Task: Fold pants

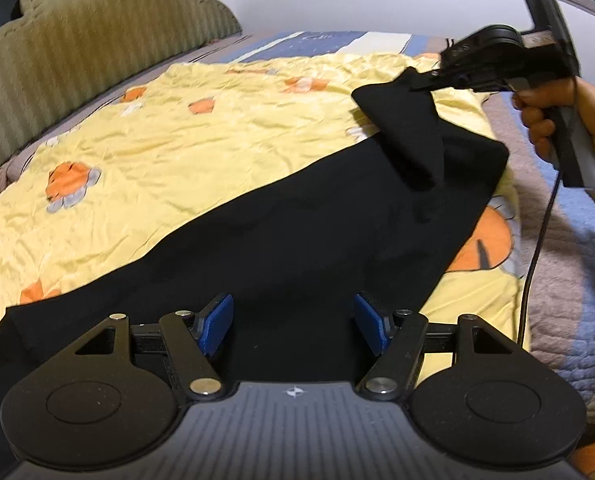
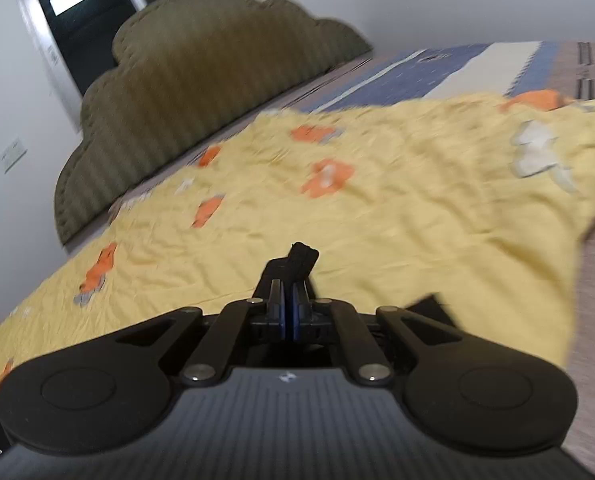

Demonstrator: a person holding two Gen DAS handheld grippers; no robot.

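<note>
It was a home bedroom: a bed (image 1: 557,280) with a yellow quilt (image 1: 177,140) spread over it, a green padded headboard (image 2: 197,80) at its head, a dark window (image 2: 77,20) behind that.

Left wrist view: mounted just behind the left gripper (image 1: 293,322), looking forward and downward along spread blue pads (image 1: 217,322), low and close over the black pants (image 1: 297,220) lying beyond the claw. Ahead and to the right of that claw, the right gripper (image 1: 425,82) and the hand (image 1: 569,120) holding it. Right wrist view: set just behind the right gripper (image 2: 287,306), tilted, aimed shallowly across the bed, blurred. Shared by both: yellow quilt (image 2: 377,208), green headboard (image 2: 185,92) ahead-left, blue-striped bedding (image 2: 437,72) farther off.
</note>
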